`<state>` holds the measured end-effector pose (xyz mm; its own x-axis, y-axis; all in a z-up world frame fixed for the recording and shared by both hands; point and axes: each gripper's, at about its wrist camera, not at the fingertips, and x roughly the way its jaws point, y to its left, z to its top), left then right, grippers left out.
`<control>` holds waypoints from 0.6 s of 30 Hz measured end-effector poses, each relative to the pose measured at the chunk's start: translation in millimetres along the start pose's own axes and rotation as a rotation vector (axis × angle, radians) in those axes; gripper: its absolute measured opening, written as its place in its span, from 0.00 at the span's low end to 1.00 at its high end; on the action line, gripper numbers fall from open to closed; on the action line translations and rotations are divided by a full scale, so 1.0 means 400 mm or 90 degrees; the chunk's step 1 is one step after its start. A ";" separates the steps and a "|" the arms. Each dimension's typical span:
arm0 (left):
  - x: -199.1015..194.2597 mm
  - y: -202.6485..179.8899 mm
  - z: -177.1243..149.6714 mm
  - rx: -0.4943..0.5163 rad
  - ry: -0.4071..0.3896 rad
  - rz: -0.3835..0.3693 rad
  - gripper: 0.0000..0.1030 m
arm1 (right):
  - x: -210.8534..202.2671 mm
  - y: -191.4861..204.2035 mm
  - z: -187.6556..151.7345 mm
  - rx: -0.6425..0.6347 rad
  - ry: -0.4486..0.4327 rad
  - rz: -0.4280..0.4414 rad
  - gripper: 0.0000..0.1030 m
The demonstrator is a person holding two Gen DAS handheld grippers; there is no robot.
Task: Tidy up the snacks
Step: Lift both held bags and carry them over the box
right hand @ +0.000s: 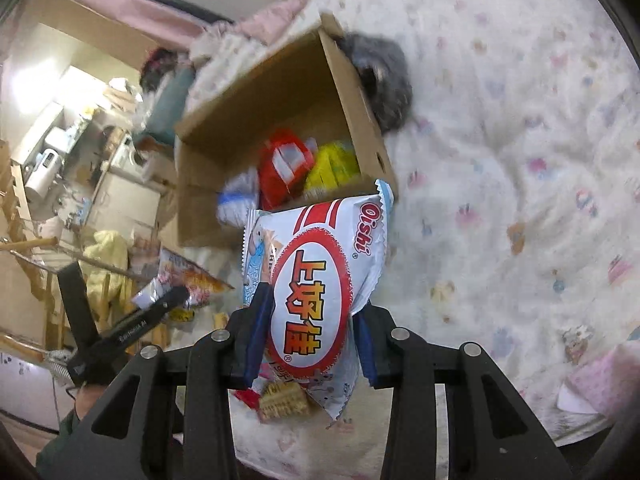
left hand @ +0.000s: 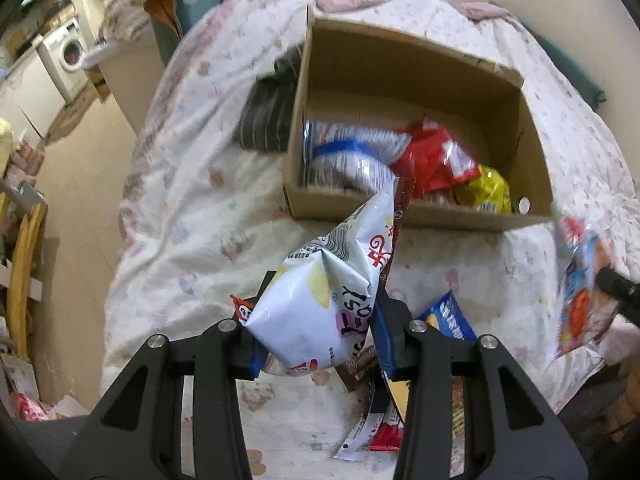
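An open cardboard box [left hand: 400, 60] stands on the bed, holding a blue-and-white bag [left hand: 352, 152], a red bag [left hand: 432, 156] and a yellow bag [left hand: 488, 192]. My left gripper [left hand: 316, 320] is shut on a white chip bag [left hand: 320, 296], lifted just short of the box's near wall. My right gripper [right hand: 312, 332] is shut on a white-and-red Oishi bag [right hand: 316, 280], raised near the box [right hand: 280, 92]. That Oishi bag [left hand: 580, 292] shows blurred at the right edge of the left wrist view. The left gripper [right hand: 120, 332] with its bag appears at lower left of the right wrist view.
Loose snack packs lie on the floral blanket [left hand: 192, 208] under my left gripper: a blue pack [left hand: 452, 320] and a red-and-white packet [left hand: 372, 436]. A dark striped cloth [left hand: 268, 116] lies against the box's left side. The bed edge drops to the floor [left hand: 76, 200] at left.
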<state>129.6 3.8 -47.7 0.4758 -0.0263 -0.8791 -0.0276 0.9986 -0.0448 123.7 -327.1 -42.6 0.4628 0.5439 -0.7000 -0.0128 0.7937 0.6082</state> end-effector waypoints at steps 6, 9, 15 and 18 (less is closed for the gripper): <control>-0.062 -0.003 0.054 0.018 -0.055 0.020 0.37 | -0.050 0.040 0.060 0.000 -0.066 0.042 0.39; -0.082 0.007 0.090 0.003 -0.066 0.012 0.37 | -0.052 0.053 0.086 -0.004 -0.077 0.050 0.39; -0.095 0.010 0.162 -0.014 -0.086 -0.002 0.37 | -0.029 0.082 0.142 -0.018 -0.088 0.048 0.39; -0.087 0.005 0.188 -0.015 -0.088 -0.005 0.37 | -0.005 0.089 0.162 -0.023 -0.082 0.044 0.39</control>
<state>179.1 10.0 18.4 0.5929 -0.0255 -0.8049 -0.0434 0.9970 -0.0636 179.9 -317.5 4.9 0.5692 0.5606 -0.6014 -0.0801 0.7659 0.6380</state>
